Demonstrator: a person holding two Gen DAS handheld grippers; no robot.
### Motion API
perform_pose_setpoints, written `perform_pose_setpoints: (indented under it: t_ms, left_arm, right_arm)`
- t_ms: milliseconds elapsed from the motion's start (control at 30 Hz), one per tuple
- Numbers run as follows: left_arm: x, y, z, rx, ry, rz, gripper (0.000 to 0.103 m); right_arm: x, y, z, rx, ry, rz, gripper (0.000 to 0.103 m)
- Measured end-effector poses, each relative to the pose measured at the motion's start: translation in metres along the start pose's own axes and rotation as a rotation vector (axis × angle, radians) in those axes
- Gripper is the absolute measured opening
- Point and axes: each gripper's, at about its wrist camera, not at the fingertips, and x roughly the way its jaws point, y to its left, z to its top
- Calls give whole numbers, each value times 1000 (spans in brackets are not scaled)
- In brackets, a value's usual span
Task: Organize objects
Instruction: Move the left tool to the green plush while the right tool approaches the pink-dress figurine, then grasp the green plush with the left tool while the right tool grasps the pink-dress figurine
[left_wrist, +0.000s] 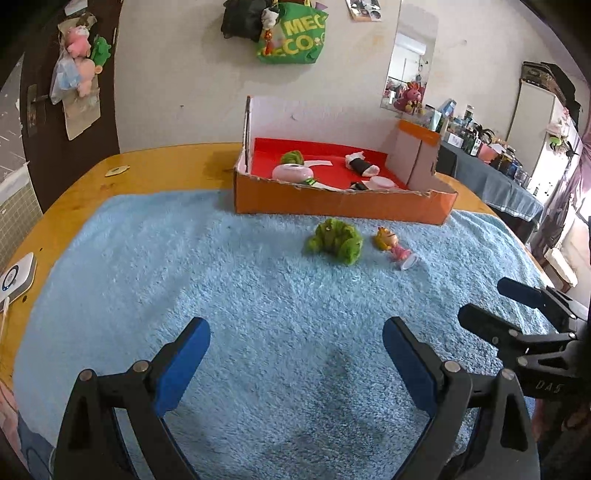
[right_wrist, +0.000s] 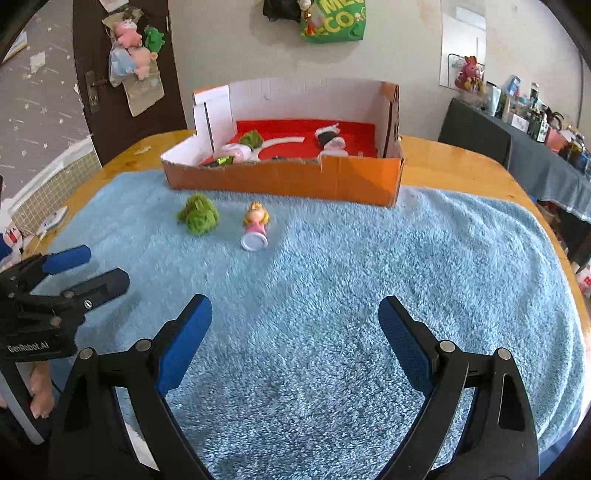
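One "GenRobot.AI" label on the left tool (right_wrist: 88, 267).

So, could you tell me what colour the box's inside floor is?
Red; the box floor shows best in the right wrist view.

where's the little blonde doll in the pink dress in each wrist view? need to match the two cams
Left wrist: the doll lies on the blue towel, right of centre, just right of the green plush.
Right wrist: the doll lies left of centre, white base toward the camera, again right of the green plush.
Shared landmark: the orange box just behind both toys.
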Motion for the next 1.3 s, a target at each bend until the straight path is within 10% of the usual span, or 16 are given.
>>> perform_pose_setpoints:
  t_ms: [1067, 1300]
  left_arm:
    - [54, -6, 63, 124, 147, -89, 73]
    - [70, -12, 71, 180, 207, -135, 69]
  right_arm:
    - [57, 3, 56, -67, 113, 53, 91]
    - [79, 9, 65, -133, 193, 104, 67]
